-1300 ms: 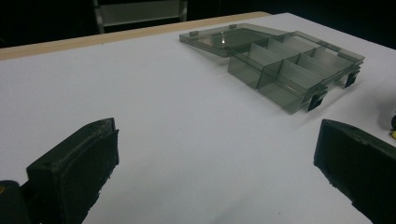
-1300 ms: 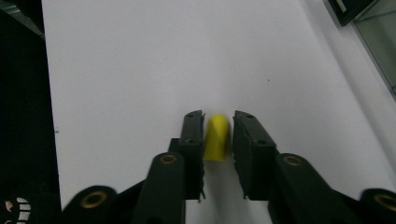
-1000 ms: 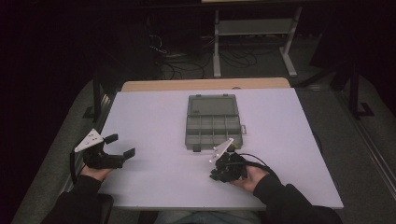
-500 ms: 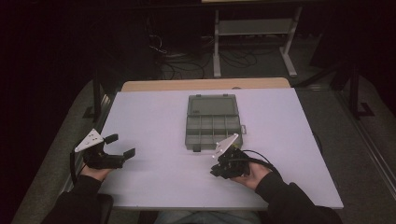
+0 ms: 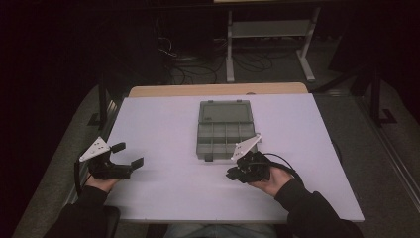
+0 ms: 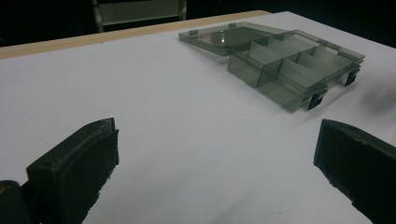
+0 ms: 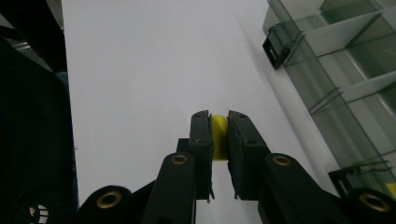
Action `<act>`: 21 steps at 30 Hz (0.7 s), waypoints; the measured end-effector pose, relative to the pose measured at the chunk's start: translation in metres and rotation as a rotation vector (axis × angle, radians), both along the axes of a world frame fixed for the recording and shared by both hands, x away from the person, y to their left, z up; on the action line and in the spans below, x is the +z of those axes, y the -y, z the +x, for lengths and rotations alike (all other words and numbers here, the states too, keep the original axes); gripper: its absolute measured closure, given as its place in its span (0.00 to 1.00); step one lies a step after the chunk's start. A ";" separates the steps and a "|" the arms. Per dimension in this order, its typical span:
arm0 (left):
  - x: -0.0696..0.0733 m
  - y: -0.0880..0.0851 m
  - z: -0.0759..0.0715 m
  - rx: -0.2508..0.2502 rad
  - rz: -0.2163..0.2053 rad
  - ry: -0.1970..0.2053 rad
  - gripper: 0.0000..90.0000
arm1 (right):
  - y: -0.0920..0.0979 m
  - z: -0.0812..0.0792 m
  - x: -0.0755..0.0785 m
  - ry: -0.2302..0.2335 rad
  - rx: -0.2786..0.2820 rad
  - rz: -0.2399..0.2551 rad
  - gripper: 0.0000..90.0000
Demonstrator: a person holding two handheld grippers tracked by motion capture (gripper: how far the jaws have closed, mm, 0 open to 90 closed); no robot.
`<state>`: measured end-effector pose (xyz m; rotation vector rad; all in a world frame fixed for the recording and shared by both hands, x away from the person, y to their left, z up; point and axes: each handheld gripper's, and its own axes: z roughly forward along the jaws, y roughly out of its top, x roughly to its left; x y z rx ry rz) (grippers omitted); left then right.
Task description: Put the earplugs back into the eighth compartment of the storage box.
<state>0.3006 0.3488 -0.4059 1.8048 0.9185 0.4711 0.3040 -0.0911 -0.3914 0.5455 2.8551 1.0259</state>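
A smoky clear compartment box (image 5: 224, 130) lies open in the middle of the white table (image 5: 163, 119), its lid folded back toward the far side. In the left gripper view the box (image 6: 289, 65) stands ahead to the right with its dividers showing. My right gripper (image 5: 233, 173) hovers just in front of the box's near right corner, shut on a small yellow piece (image 7: 219, 135) squeezed between its pads; the box's wall and black latch (image 7: 276, 42) show at the right of that view. My left gripper (image 5: 128, 154) rests open at the table's left edge, nothing between its fingers (image 6: 77, 163).
A wooden strip (image 5: 218, 89) borders the table's far edge. Beyond it stand a metal shelf frame (image 5: 270, 34) and loose cables on the dark floor. The table's near edge runs just ahead of the person's sleeves.
My right gripper has lifted a little off the table and drifted toward the box's near right corner, still shut on the yellow piece. The left gripper has kept still.
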 end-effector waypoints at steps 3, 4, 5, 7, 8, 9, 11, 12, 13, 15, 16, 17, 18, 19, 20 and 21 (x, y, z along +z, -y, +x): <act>0.000 0.000 0.000 0.001 0.000 -0.001 0.00 | 0.004 0.002 0.006 0.014 -0.008 0.012 0.88; 0.000 0.000 0.000 0.001 0.000 -0.001 0.00 | 0.006 0.003 0.009 0.019 -0.014 0.018 0.88; 0.000 0.000 0.000 0.001 0.000 -0.001 0.00 | 0.006 0.003 0.009 0.019 -0.014 0.018 0.88; 0.000 0.000 0.000 0.001 0.000 -0.001 0.00 | 0.009 0.005 0.012 0.027 -0.023 0.024 0.88; 0.000 0.000 0.000 0.001 0.001 -0.001 0.00 | 0.010 0.005 0.014 0.027 -0.029 0.026 0.88; 0.000 0.000 0.000 0.002 0.001 -0.002 0.00 | 0.013 0.007 0.017 0.039 -0.032 0.024 0.88; 0.000 0.000 0.000 0.001 0.001 -0.002 0.00 | 0.014 0.008 0.019 0.042 -0.037 0.027 0.88; 0.000 0.000 0.000 0.002 0.001 -0.002 0.00 | 0.017 0.009 0.023 0.049 -0.045 0.035 0.88; 0.000 0.000 0.000 0.002 0.001 -0.002 0.00 | 0.017 0.009 0.023 0.049 -0.045 0.035 0.88; 0.000 0.000 0.000 0.002 0.001 -0.002 0.00 | 0.019 0.011 0.027 0.057 -0.048 0.038 0.88; 0.000 0.000 0.000 0.002 0.001 -0.002 0.00 | 0.020 0.012 0.029 0.061 -0.050 0.039 0.88; 0.000 0.000 0.000 0.002 0.001 -0.002 0.00 | 0.021 0.013 0.031 0.063 -0.054 0.043 0.88; 0.000 0.000 0.000 0.002 0.001 -0.002 0.00 | 0.024 0.016 0.034 0.069 -0.063 0.046 0.88; 0.000 0.000 0.000 0.002 0.001 -0.002 0.00 | 0.024 0.016 0.034 0.069 -0.063 0.046 0.88; 0.000 0.000 0.000 0.002 0.001 -0.002 0.00 | 0.025 0.019 0.037 0.073 -0.070 0.047 0.88; 0.000 0.000 0.000 0.002 0.001 -0.002 0.00 | 0.025 0.019 0.037 0.073 -0.070 0.047 0.88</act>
